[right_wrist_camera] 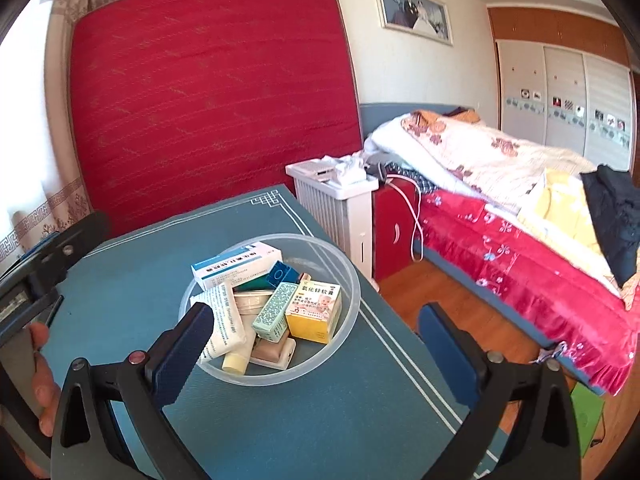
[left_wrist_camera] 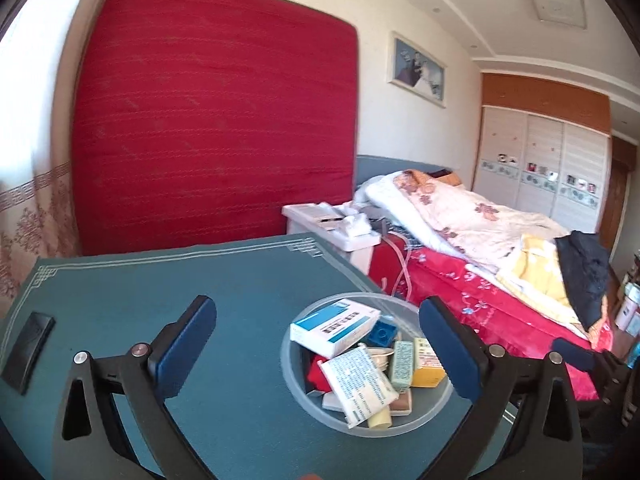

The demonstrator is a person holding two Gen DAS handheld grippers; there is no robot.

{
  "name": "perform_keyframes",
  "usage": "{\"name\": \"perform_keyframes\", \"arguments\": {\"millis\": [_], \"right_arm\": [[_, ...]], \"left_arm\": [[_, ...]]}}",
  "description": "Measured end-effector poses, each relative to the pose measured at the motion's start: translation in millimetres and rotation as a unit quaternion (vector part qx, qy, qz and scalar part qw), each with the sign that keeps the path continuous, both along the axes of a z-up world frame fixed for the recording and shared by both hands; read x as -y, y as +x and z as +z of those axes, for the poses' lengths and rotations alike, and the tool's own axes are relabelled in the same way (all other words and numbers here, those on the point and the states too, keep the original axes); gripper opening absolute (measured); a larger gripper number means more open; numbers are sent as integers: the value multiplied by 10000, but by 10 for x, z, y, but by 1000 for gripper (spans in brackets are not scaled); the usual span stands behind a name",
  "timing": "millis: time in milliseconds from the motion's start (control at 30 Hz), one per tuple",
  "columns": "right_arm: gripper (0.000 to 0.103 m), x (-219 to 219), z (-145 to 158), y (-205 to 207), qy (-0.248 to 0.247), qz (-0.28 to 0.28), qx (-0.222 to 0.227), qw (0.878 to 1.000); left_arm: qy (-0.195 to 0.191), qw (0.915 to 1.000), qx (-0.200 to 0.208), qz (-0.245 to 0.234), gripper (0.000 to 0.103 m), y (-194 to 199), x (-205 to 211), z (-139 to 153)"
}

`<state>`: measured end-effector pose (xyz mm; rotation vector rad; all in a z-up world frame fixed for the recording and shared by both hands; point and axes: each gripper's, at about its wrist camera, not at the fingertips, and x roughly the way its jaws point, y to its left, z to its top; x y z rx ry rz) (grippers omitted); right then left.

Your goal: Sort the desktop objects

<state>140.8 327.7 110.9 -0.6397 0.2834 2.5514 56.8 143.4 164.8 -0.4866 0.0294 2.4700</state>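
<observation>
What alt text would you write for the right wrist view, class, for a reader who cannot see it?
A clear plastic bowl heaped with small boxes and tubes, including a yellow box, sits on a blue table. The open right gripper hovers empty in front; a bed stands behind.

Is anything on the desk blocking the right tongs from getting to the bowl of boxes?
Nothing visible does. The right tongs stand open just in front of the clear bowl, with only bare desk mat beneath. The yellow box lies inside it.
</observation>
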Motion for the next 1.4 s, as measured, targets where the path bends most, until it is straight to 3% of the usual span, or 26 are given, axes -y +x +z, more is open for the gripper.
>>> {"name": "perform_keyframes", "arguments": {"millis": [167,533,767,967,1167,1400], "right_arm": [[103,135,8,1,288,-14,68,9996],[103,185,-111,-9,401,-144,236,9988],[103,141,-237,-36,303,-121,387,9987],[103,148,-334,-85,488,-214,581,9969],[103,71,-424,-94,332,-193,677,9970],[103,46,-488,-110,275,-178,747,9967]], "left_arm": [[-114,9998,-113,141,103,31,-7,11],[-416,9983,-357,220,103,127,-87,-7],[-414,9991,-109,-76,103,98,-155,-96],[-710,9974,-115,-89,103,111,-274,-189],[-938,9954,-146,-163,103,155,-380,-259],[-1000,9945,-2,-312,103,172,-445,-309]]}}
